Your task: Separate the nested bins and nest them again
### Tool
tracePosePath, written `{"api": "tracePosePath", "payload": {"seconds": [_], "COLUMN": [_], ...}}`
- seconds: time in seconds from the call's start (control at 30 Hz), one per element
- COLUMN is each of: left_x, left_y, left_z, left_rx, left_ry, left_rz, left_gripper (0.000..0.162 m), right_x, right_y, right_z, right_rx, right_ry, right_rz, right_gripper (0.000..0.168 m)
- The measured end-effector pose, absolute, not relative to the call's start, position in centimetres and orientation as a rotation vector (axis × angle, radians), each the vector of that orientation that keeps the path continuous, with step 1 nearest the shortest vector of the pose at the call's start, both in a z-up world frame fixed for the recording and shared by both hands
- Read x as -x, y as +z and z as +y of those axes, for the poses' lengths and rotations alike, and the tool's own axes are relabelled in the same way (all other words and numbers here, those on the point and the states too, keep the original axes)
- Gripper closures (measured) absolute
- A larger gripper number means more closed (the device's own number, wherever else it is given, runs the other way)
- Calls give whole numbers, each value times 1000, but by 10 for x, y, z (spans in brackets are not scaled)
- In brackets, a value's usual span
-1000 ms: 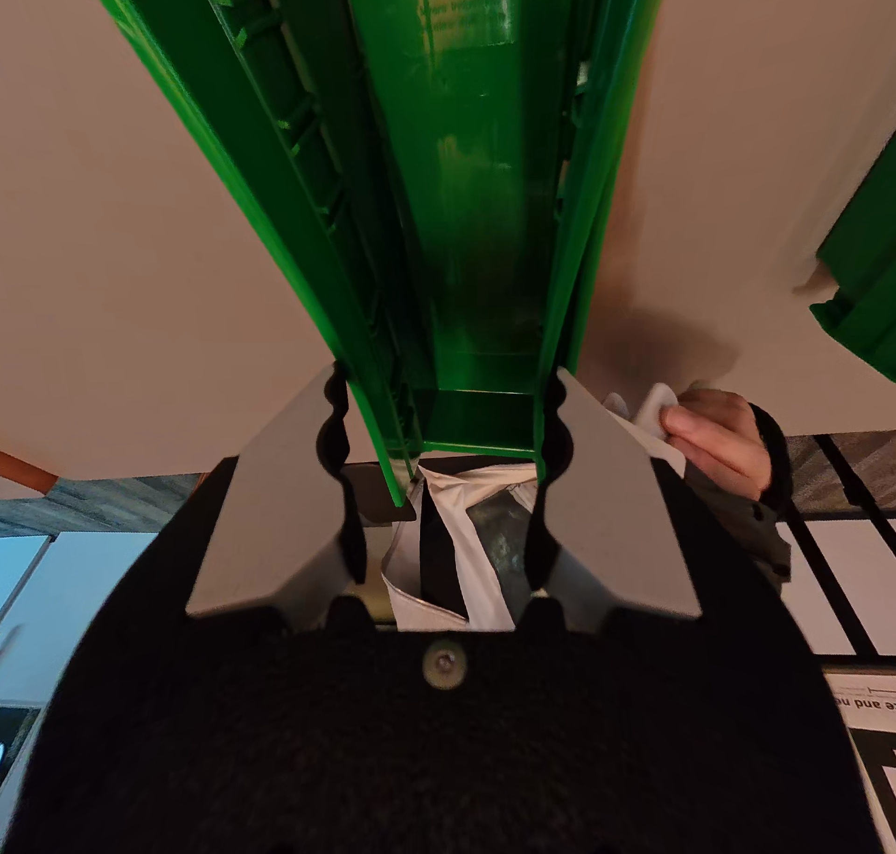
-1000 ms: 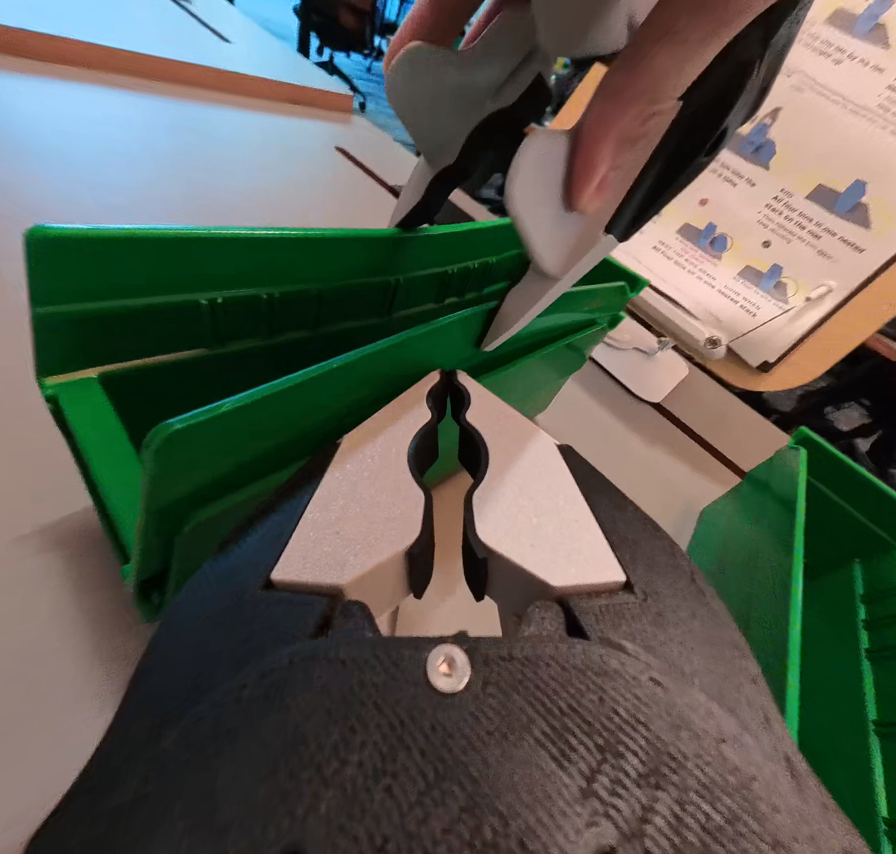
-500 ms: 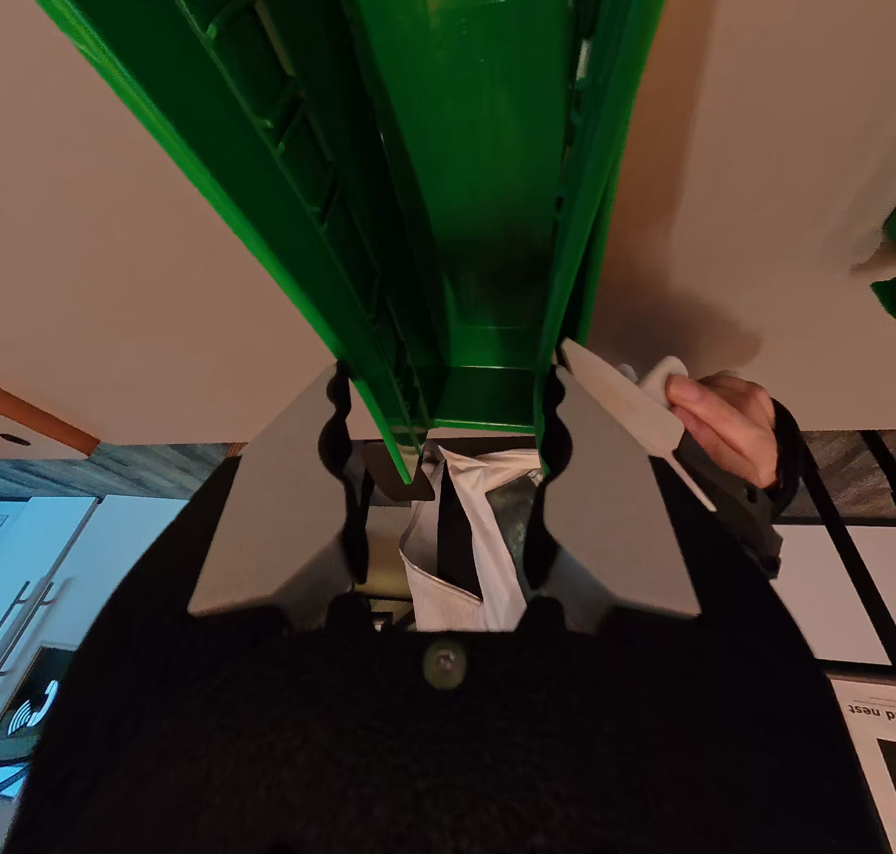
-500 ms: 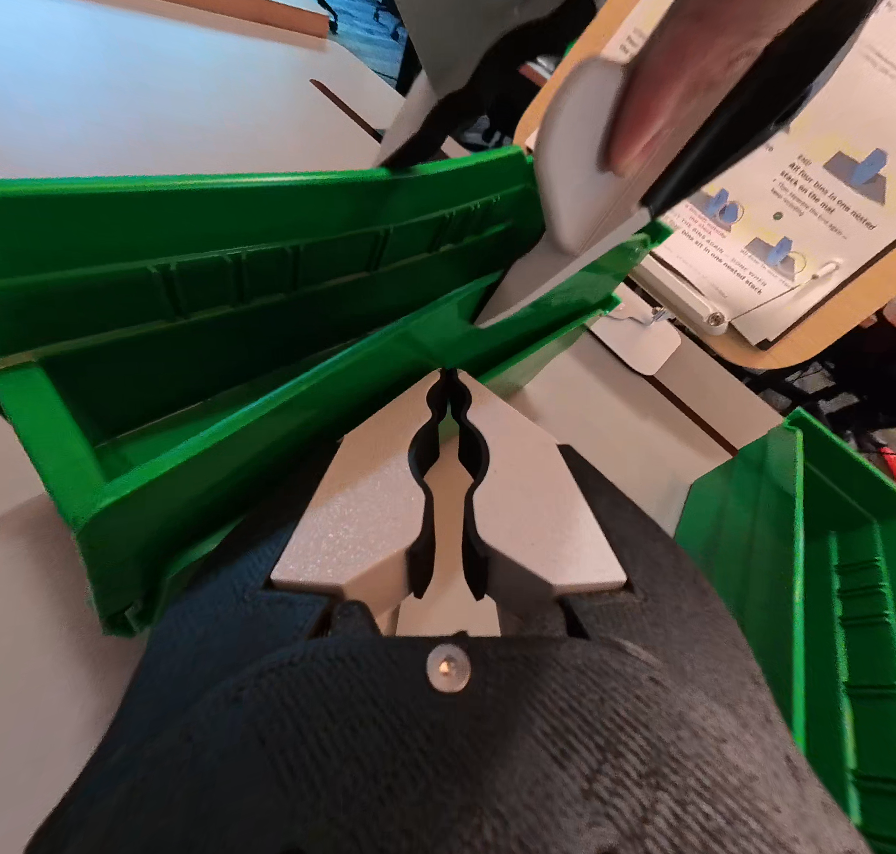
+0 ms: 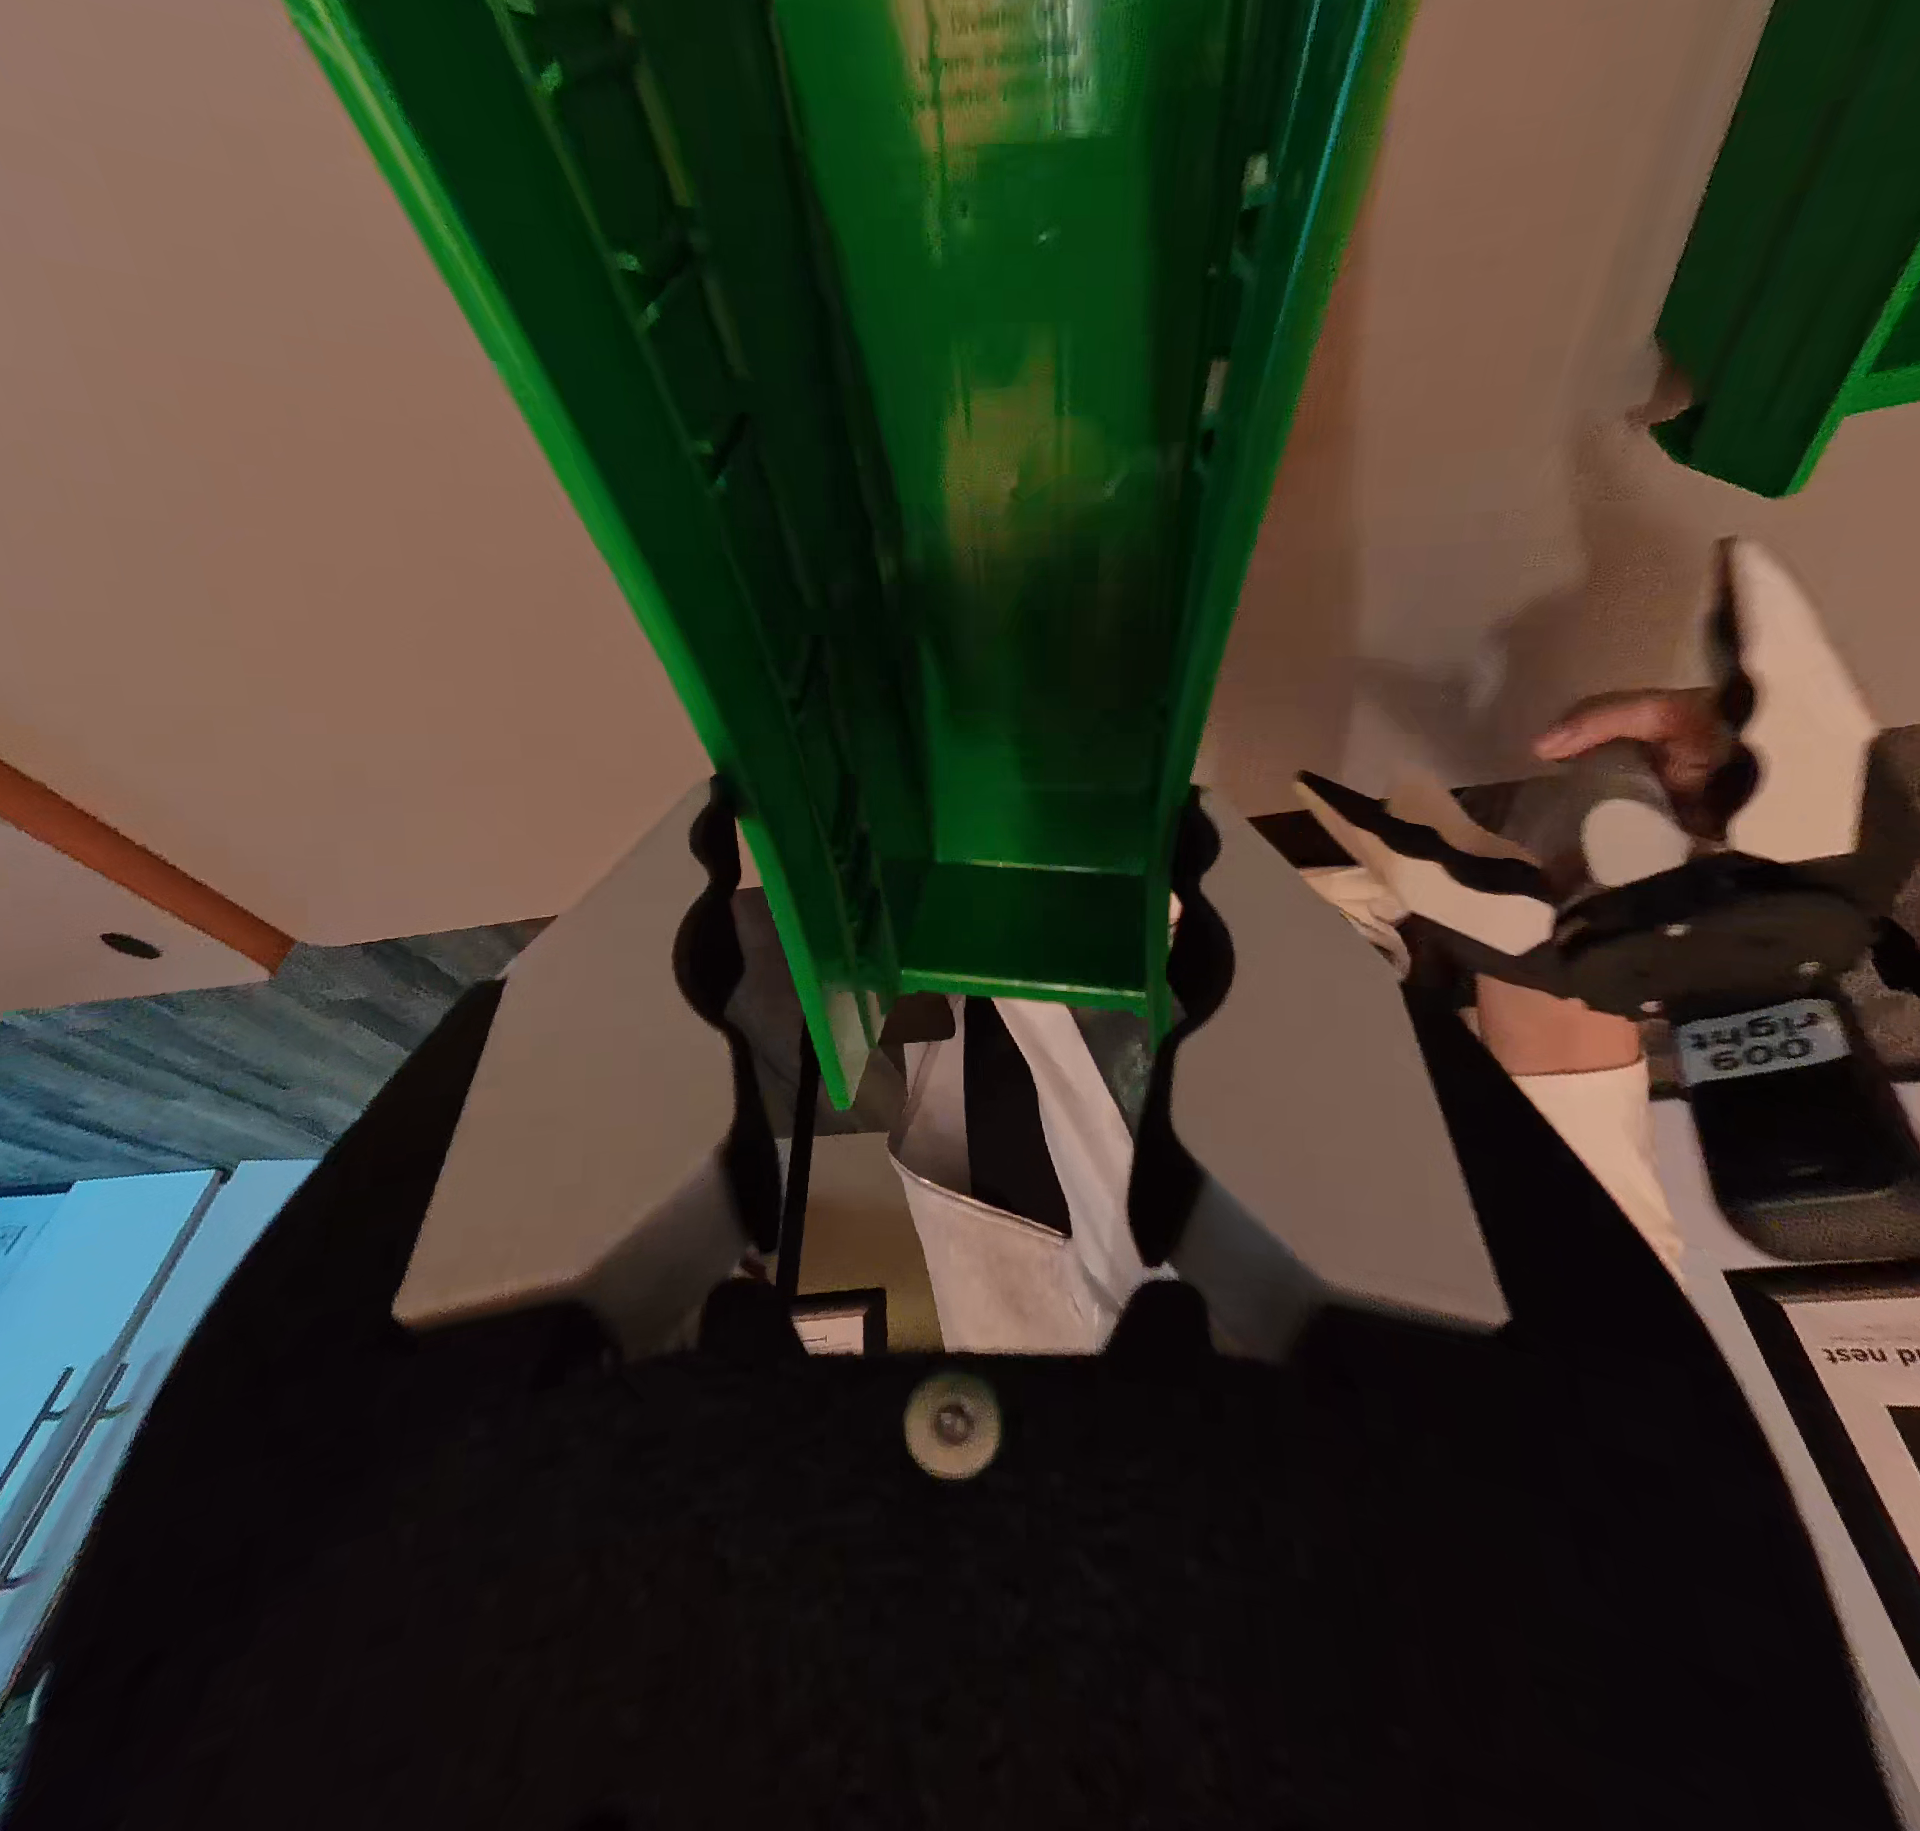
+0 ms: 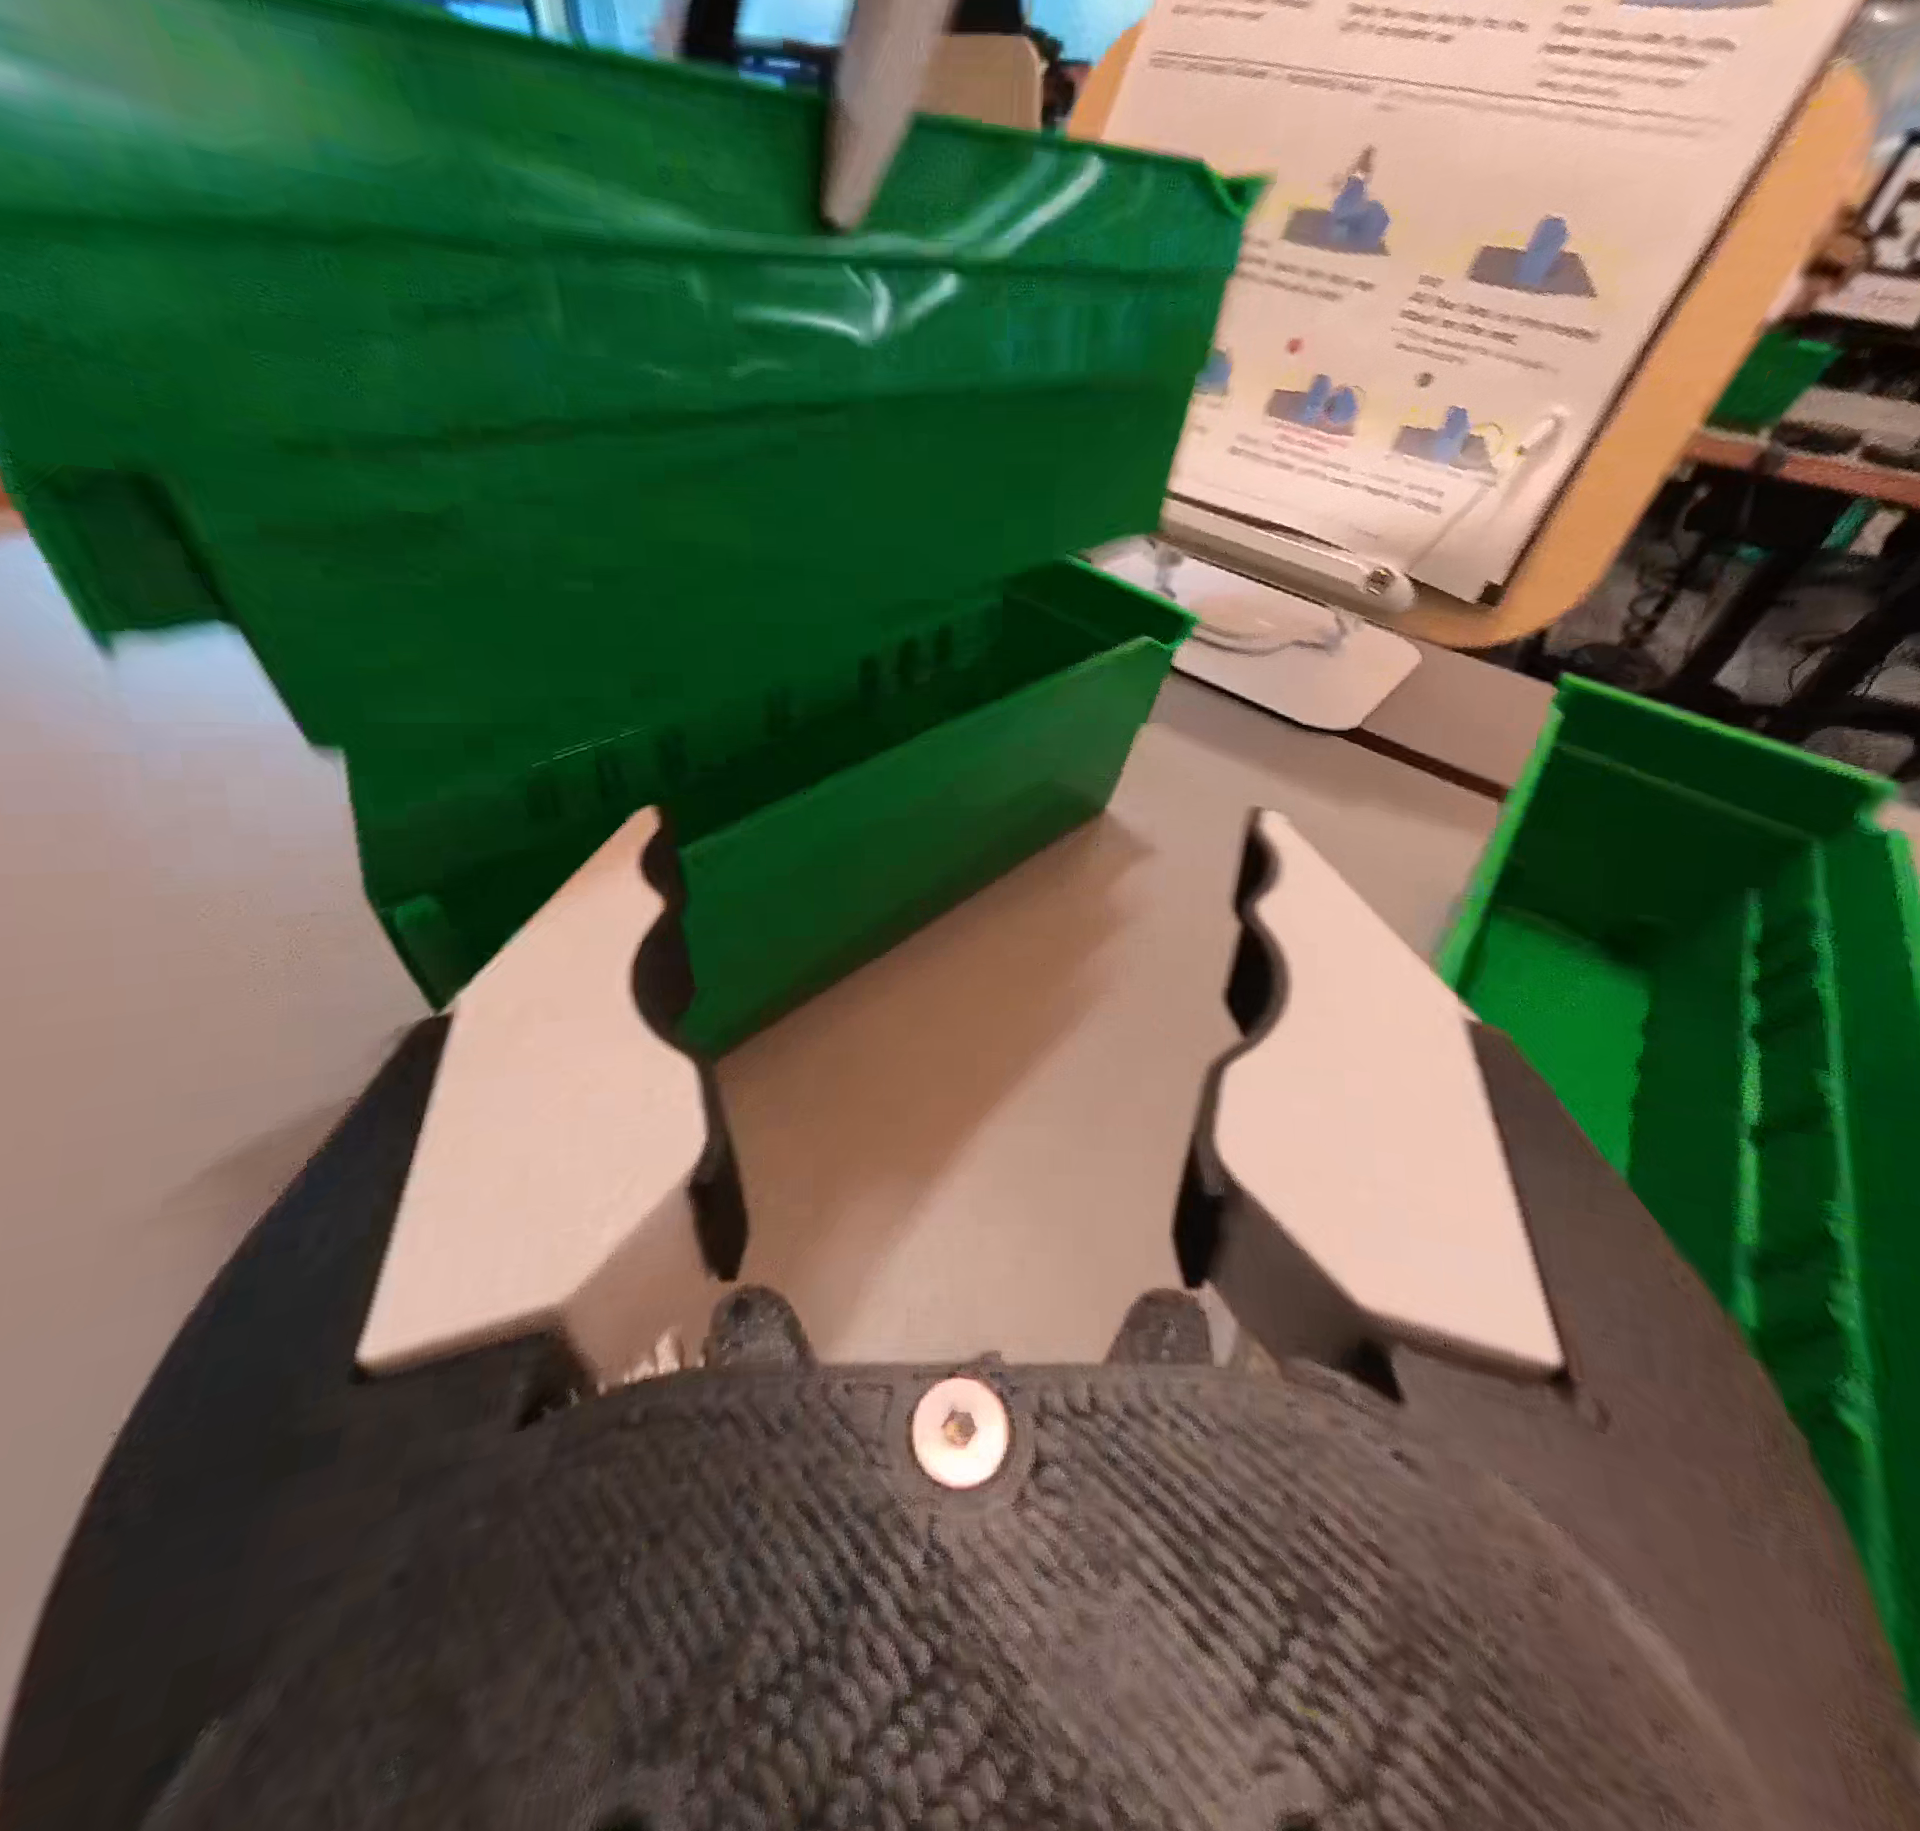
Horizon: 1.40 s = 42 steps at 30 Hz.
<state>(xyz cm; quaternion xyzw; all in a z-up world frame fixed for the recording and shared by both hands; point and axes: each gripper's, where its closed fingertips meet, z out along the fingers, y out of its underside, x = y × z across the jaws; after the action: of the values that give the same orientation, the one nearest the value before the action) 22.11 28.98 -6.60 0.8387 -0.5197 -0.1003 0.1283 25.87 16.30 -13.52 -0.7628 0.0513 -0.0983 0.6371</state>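
Note:
My left gripper (image 5: 956, 825) is shut across the end of a long green bin (image 5: 997, 431) and holds it lifted and tilted. In the right wrist view this lifted bin (image 6: 520, 379) hangs above a second green bin (image 6: 914, 825) that rests on the table. One of the left gripper's fingers (image 6: 873, 88) shows on the lifted bin's far rim. My right gripper (image 6: 956, 825) is open and empty, just in front of the lower bin's near wall. It also shows open in the left wrist view (image 5: 1538, 846), held by a hand.
Another green bin (image 6: 1714, 1002) stands open at the right, also seen in the left wrist view (image 5: 1818, 223). A clipboard with an instruction sheet (image 6: 1455, 223) leans at the back right, with a white card (image 6: 1299, 659) before it. The beige table (image 6: 156, 846) extends left.
My right gripper has opened, let go of the lower bin's wall and drawn back. My left gripper has lifted the upper bin up out of the lower one.

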Motion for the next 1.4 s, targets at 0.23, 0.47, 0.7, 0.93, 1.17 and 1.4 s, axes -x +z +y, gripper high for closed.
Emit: {"api": "tracePosePath", "payload": {"seconds": [0.23,0.47,0.7,0.93,1.17,1.4], "left_x": [-194,-145,-99,-67,-59,-52], "left_y": [-20,-35,-87,-135,-172,-188], "left_z": [343,398,433,465,480,493], "left_rx": [-2600,-2687,-2624,-2597,-2576,-2588], "left_ry": [-338,-329,-299,-326,-253,-228], "left_rz": [-1460,-1339,-1278,-1233,-1210,-1210], "left_gripper": [78,77,76,75,74,74], "right_x": [-288,-315,-326,-337,-342,-342], "right_y": [-122,-112,-115,-115,-120,-126], "right_z": [93,73,67,58,57,61], "right_rx": [1682,1647,1650,1642,1658,1675], "right_ry": [-247,-320,-342,-336,-344,-342], "right_rz": [236,314,347,396,418,421], "right_gripper": [32,25,24,25,25,26]}}
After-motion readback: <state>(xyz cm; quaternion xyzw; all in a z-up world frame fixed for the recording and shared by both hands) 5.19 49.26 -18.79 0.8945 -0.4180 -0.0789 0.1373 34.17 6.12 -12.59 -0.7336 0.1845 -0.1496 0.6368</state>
